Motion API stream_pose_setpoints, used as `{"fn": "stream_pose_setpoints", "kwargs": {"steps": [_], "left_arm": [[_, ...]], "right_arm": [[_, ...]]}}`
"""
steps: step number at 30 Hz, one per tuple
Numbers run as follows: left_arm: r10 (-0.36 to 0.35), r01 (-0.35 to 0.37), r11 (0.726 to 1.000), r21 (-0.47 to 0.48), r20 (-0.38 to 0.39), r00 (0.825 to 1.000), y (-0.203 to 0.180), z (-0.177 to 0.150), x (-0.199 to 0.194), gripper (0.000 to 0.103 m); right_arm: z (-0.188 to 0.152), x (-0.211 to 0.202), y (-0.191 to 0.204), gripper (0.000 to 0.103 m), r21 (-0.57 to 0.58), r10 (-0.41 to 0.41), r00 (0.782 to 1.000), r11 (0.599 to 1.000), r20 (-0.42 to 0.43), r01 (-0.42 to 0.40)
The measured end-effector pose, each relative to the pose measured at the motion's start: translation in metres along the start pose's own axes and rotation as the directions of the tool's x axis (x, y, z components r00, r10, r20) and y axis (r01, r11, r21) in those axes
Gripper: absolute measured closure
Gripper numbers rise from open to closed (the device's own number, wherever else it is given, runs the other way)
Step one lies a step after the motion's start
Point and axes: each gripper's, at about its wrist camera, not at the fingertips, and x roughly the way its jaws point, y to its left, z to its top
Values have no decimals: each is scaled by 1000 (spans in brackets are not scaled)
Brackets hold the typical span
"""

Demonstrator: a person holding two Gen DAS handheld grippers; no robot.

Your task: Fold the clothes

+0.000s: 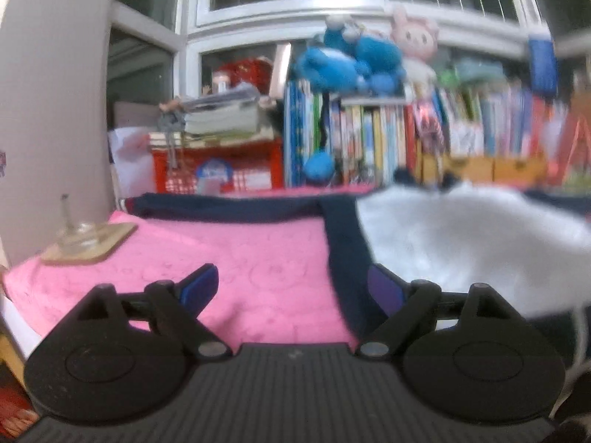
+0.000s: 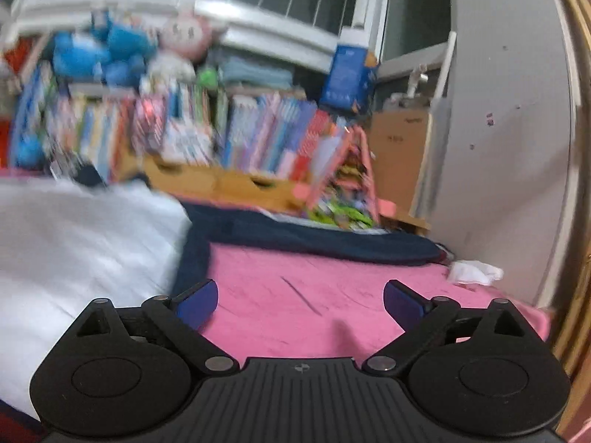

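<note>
I see a soft pink cover (image 1: 236, 258) spread over the surface, its weave faintly embossed with round cartoon-like outlines, and on it a garment laid flat — a pale white panel (image 1: 461, 243) with a fuzzy, blurred look, edged by a dark navy sleeve (image 1: 343, 243) and a navy band running along the far side. From my left wrist view the left gripper (image 1: 291, 291) has its jaws spread wide, blue pads (image 1: 201, 284) well apart, nothing between them but pink cloth; the right-hand pad sits just over the navy sleeve edge, though I cannot tell whether it touches. From the right wrist view the right gripper (image 2: 301, 302) is likewise spread wide and holds nothing, hanging over bare pink with the white panel (image 2: 85, 240) close on its left and the navy band (image 2: 314, 238) beyond. A squat clear glass bottle (image 1: 75, 234) with a thin neck stands on a rounded wooden coaster (image 1: 92, 245) at the cover's left corner. Behind, a row of glossy book spines (image 1: 369, 140) carries blue plush toys (image 1: 347, 62) and a pink rabbit plush (image 1: 413, 37); a red plastic crate (image 1: 218, 170) sits beside them. A crumpled white tissue (image 2: 474, 271) lies at the far right edge. No writing is sharp enough for me to read.
</note>
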Motion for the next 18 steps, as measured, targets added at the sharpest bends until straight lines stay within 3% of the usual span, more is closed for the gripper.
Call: {"fn": "stream_pose_setpoints", "kwargs": {"steps": [2,4,7,10,14,18], "left_arm": [[-3,5,998,60,-39,999,-11,-4,9,14],[43,-30,991,131,-100,994,-19,-14,17,13],[53,-42,994,97,-110,992,-11,-20,12,13],[89,-81,994,70,-127,988,2,-3,8,14],[-55,50,996,-71,-75,996,14,41,17,14],[-208,198,976,-87,-127,970,-29,69,61,15]], "right_arm": [[7,-11,14,5,47,82,996,995,22,-83],[13,-20,32,5,57,177,983,982,38,-179],[14,-31,60,4,8,296,954,955,49,-297],[14,-38,80,4,-49,370,929,928,29,-368],[37,-33,95,4,-53,445,895,893,-29,-446],[64,-15,120,4,-14,527,841,846,-123,-532]]}}
